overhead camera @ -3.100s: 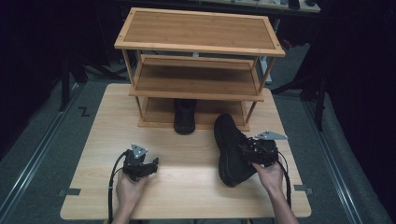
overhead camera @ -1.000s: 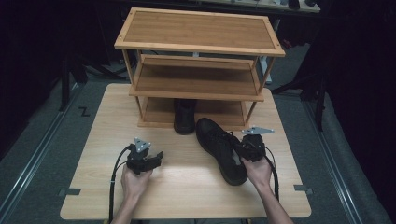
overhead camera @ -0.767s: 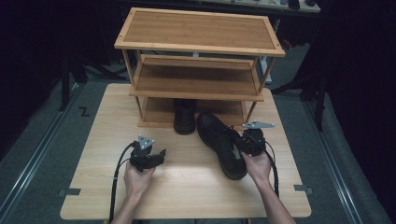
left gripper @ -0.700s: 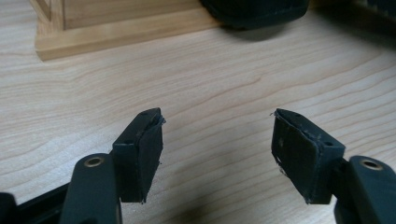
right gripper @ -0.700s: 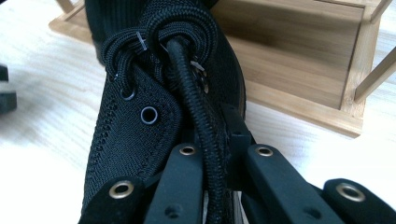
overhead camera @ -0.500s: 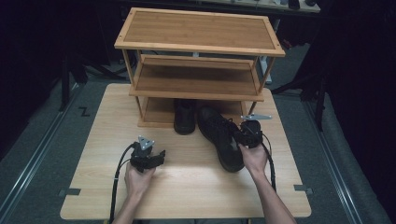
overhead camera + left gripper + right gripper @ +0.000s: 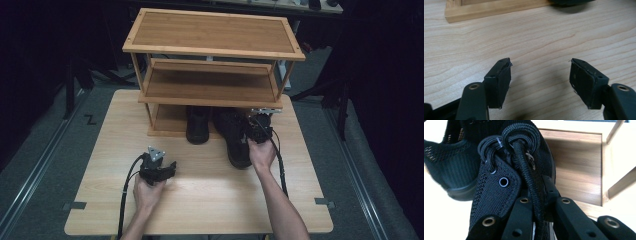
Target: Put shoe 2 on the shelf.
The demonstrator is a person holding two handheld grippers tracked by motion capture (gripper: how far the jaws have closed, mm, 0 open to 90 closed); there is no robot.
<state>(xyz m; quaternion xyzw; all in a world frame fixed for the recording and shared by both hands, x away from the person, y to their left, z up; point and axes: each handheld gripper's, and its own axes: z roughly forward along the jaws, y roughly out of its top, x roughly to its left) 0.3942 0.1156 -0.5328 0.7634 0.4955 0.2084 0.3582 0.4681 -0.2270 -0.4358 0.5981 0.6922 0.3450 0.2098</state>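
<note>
I see the right gripper (image 7: 260,125) extended forward on a nearly straight forearm, its hand (image 7: 261,152) low over the pale wooden worktop (image 7: 210,200), at the front of the three-tier bamboo shoe rack (image 7: 212,45). Its fingers are clamped tight on the laced upper of a black mesh lace-up shoe (image 7: 235,135); in the right gripper view the lace and eyelet flap (image 7: 499,185) sit pinched between them. The shoe's toe lies under the rack's lowest shelf, heel out on the worktop, just beside a second black shoe (image 7: 198,125) already there. The left gripper (image 7: 157,170) rests near the worktop's front, hand (image 7: 147,192) behind it, fingers (image 7: 499,80) spread wide, holding nothing.
</note>
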